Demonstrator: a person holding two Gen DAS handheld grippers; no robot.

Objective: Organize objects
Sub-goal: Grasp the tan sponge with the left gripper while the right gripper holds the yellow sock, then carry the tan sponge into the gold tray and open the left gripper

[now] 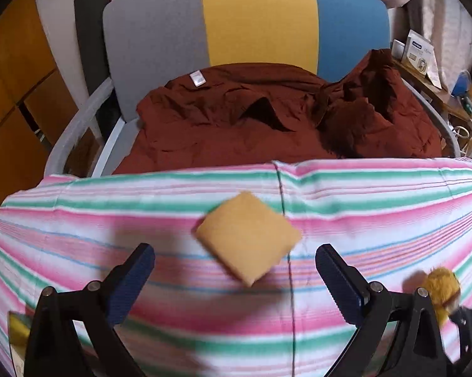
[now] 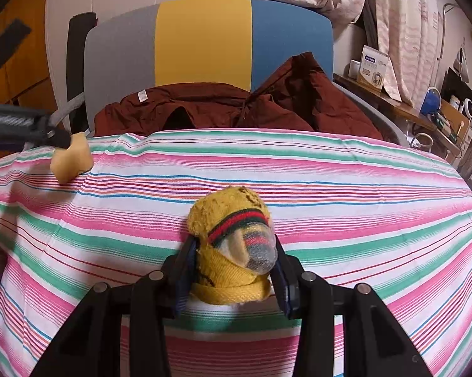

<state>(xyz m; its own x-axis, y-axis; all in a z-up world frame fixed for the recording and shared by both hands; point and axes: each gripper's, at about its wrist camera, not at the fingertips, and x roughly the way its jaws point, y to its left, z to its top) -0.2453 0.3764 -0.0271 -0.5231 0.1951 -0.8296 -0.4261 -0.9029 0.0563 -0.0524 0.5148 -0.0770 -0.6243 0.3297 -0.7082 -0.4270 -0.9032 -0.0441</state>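
Observation:
A square yellow-orange sponge lies on the striped cloth, blurred, just ahead of my left gripper, which is open and empty around it. The sponge also shows at the far left of the right wrist view, beside the left gripper's tip. My right gripper is shut on a rolled yellow sock bundle with red, green and black stripes, held over the striped cloth. The bundle also shows at the lower right in the left wrist view.
A dark red garment is crumpled on a chair with a grey, yellow and blue backrest behind the cloth. A cluttered wooden shelf with boxes stands at right. Orange cabinets stand at left.

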